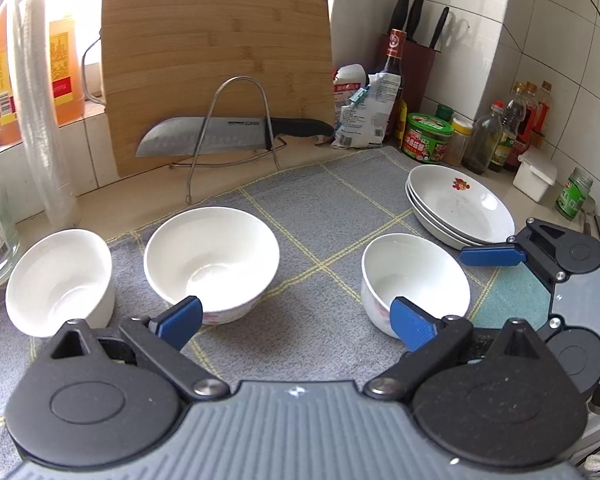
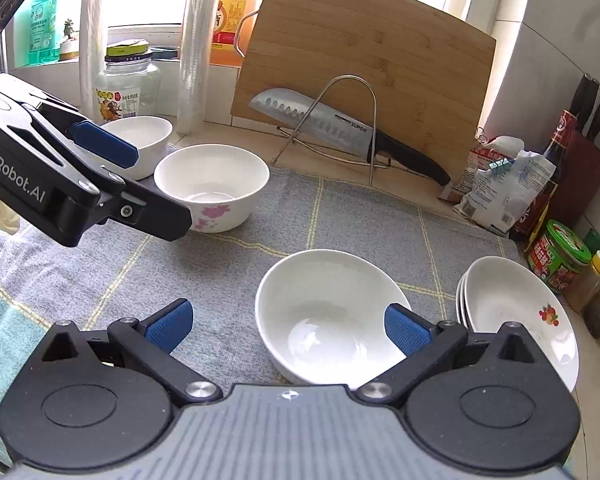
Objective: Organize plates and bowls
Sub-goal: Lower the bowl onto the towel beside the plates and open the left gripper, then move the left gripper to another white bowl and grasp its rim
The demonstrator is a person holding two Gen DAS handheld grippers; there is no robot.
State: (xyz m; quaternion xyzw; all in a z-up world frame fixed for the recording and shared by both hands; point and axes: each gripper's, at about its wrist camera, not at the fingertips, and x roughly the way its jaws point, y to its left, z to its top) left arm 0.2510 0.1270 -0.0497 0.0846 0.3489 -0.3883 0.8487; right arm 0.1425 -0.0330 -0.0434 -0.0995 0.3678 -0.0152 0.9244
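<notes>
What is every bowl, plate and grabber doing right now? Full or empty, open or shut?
Left gripper: open, holding nothing.
Right gripper: open, holding nothing.
Flowered bowl: upright, empty, on the cloth.
Far-left bowl: upright, empty.
Near bowl: upright, empty, not gripped.
Plates: stacked, top one empty.
Knife: resting in the wire rack.
Cutting board: standing, leaning on the wall.
</notes>
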